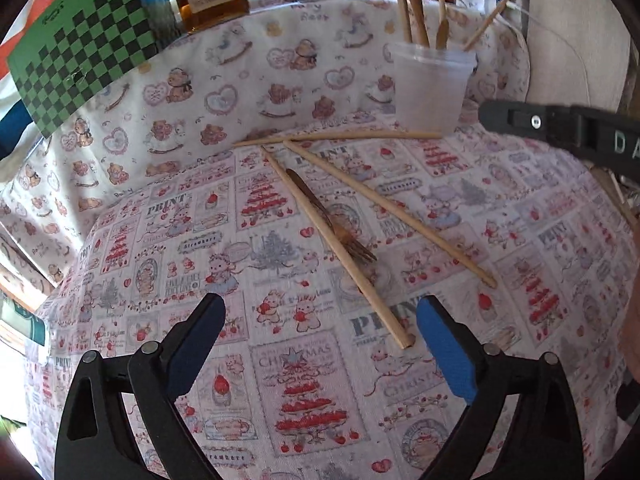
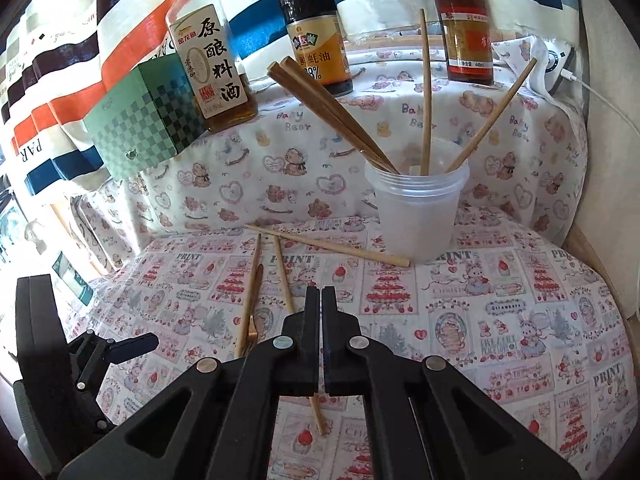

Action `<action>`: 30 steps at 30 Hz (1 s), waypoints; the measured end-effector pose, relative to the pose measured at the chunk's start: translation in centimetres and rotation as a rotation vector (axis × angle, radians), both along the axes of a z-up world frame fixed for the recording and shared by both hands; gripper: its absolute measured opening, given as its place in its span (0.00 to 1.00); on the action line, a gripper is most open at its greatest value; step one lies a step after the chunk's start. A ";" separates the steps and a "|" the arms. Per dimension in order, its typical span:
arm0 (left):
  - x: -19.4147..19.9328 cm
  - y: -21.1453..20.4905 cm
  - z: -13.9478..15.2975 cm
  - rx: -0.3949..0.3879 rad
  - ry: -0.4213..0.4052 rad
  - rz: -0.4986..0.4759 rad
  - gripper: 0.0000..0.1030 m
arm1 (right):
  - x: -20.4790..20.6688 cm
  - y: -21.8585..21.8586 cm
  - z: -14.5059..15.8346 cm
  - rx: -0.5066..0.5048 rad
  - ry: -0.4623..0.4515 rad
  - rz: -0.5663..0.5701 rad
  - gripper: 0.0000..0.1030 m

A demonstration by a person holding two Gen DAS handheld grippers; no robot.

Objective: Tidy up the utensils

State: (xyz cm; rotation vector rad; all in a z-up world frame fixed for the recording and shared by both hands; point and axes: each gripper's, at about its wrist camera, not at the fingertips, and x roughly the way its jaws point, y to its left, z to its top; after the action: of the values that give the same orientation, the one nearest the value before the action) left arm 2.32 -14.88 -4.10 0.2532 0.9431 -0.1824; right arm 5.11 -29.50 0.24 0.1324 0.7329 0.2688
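Seen from the left wrist, the left gripper (image 1: 320, 320) is held with its blue-padded jaws spread wide and nothing between them, above a printed tablecloth (image 1: 180, 240). Three pale chopsticks (image 1: 340, 248) and a small wooden fork (image 1: 332, 220) are scattered on the cloth ahead, the fork lying against the nearest stick. A clear plastic cup (image 1: 430, 88) stands behind them.

Seen from the right wrist, the right gripper (image 2: 321, 300) is shown with jaws pressed together, empty. More chopsticks (image 2: 426, 96) are stood upright in the cup (image 2: 416, 216), with three sauce bottles (image 2: 208, 52) lined up behind.
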 end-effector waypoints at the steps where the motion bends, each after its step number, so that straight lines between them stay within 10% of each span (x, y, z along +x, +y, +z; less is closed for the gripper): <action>1: -0.2 0.0 -0.5 0.012 0.017 -0.017 0.90 | 0.0 0.1 0.0 -0.004 0.004 0.006 0.01; 6: 0.1 2.1 -1.5 -0.091 0.060 0.003 0.84 | -0.5 1.1 -0.1 -0.043 -0.010 0.028 0.01; 14: 1.4 7.1 -1.3 -0.139 0.062 0.194 0.34 | 0.1 1.2 -1.0 -0.066 0.023 -0.002 0.01; 20: -0.3 6.1 0.9 -0.327 0.015 0.046 0.43 | 0.3 1.0 -1.3 -0.077 0.030 -0.026 0.01; 30: -1.4 -0.2 -1.4 -0.128 0.026 -0.057 0.62 | 0.2 1.0 -1.3 -0.080 0.043 -0.024 0.01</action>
State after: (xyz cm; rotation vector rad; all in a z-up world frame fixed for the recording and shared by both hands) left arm 0.89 -15.11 -5.47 0.1600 0.9461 -0.2982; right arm 5.36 -28.50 -1.05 0.0713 0.7833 0.2144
